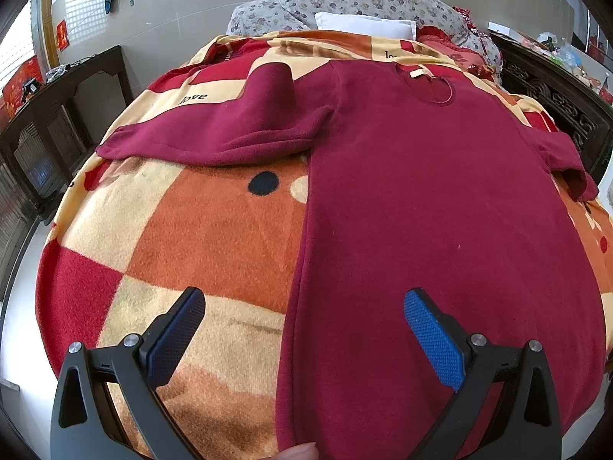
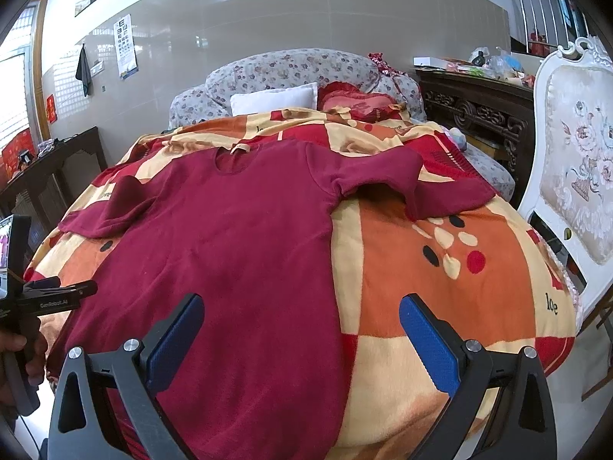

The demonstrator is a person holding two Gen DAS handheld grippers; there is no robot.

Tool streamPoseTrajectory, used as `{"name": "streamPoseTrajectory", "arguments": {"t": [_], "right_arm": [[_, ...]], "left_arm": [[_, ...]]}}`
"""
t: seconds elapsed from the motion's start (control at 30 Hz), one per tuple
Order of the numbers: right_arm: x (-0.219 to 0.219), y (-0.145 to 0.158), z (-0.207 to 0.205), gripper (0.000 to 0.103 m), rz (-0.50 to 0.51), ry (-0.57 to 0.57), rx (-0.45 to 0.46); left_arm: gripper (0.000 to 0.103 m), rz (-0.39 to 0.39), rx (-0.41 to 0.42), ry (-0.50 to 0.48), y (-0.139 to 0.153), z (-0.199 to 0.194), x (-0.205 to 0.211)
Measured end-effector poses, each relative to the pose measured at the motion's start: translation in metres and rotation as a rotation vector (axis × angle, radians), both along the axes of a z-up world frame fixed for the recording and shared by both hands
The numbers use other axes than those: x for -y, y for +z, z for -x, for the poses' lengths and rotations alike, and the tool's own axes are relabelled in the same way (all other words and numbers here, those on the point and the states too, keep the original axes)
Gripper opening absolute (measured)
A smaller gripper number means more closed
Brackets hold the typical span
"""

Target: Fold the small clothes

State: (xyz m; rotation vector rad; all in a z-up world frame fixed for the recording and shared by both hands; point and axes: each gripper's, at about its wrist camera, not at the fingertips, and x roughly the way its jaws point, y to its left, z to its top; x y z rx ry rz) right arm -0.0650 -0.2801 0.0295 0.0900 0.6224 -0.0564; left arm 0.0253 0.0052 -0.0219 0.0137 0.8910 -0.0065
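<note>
A dark red long-sleeved top lies flat on the bed, collar at the far end and hem toward me. Its left sleeve stretches out sideways with a raised fold. Its right sleeve is humped and bent over the blanket. My left gripper is open above the hem's left edge, blue pads wide apart, holding nothing. My right gripper is open too, straddling the top's right side edge near the hem. In the right wrist view the left gripper shows at the far left, held by a hand.
The bed carries a patterned orange, red and cream blanket. Pillows are stacked at the headboard end. A dark carved cabinet and a white upholstered chair stand to the right, a dark cabinet to the left.
</note>
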Motion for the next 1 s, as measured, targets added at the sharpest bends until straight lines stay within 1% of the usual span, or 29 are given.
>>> {"name": "streamPoseTrajectory", "arguments": {"t": [0.6, 0.73, 0.8, 0.87, 0.93, 1.0], "right_arm": [[-0.001, 0.007, -0.001, 0.103, 0.015, 0.002, 0.005], [-0.003, 0.011, -0.006, 0.103, 0.018, 0.008, 0.005], [-0.005, 0.012, -0.011, 0.103, 0.015, 0.015, 0.007], [-0.009, 0.014, -0.018, 0.103, 0.008, 0.027, 0.007], [-0.012, 0.016, -0.027, 0.103, 0.002, 0.038, 0.011], [-0.018, 0.018, -0.04, 0.103, 0.0, 0.05, 0.017]], "left_arm": [[0.103, 0.002, -0.001, -0.002, 0.005, -0.002, 0.0], [0.103, 0.013, 0.0, -0.01, 0.006, -0.005, -0.001], [0.103, 0.011, 0.017, -0.013, 0.01, -0.01, -0.004], [0.103, -0.007, 0.054, -0.007, 0.016, -0.018, -0.008], [0.103, -0.025, 0.072, -0.009, 0.019, -0.027, -0.014], [0.103, -0.019, 0.103, -0.033, 0.022, -0.038, -0.018]]}}
